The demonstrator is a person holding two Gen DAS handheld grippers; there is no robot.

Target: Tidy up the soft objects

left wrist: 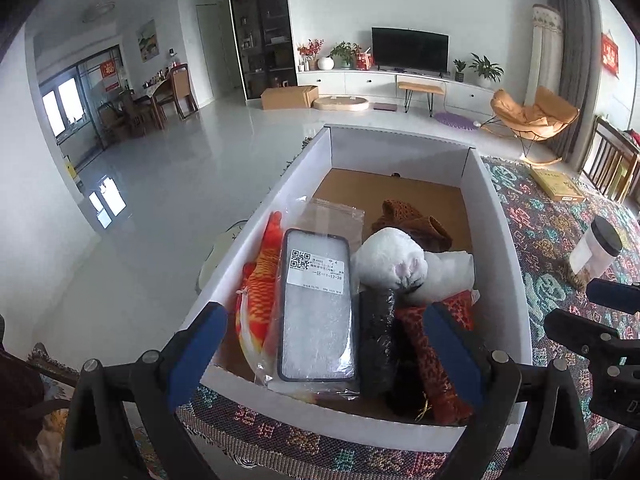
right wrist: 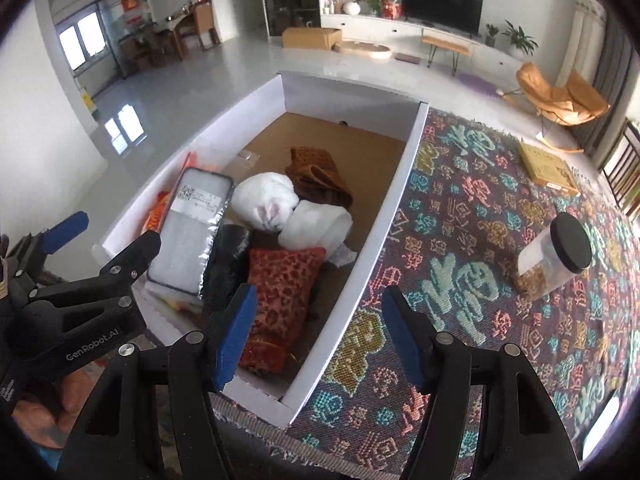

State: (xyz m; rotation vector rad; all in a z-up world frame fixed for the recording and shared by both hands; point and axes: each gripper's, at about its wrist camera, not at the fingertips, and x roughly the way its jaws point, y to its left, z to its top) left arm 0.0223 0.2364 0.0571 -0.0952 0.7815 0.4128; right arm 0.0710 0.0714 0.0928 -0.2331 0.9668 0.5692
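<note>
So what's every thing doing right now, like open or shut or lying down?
Left claw: open, empty.
Right claw: open, empty.
White box: open-topped, holding soft things.
White plush: lying in the box.
Red leopard pillow: lying in the box.
Jar: lid on, tilted on the cloth.

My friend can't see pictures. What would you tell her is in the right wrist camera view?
A white cardboard box on a patterned woven cloth holds soft things: a white plush toy, a red leopard-print pillow and a bagged phone case. The open right gripper hovers empty above the box's near corner; a black-lidded jar lies outside on the cloth.
</note>
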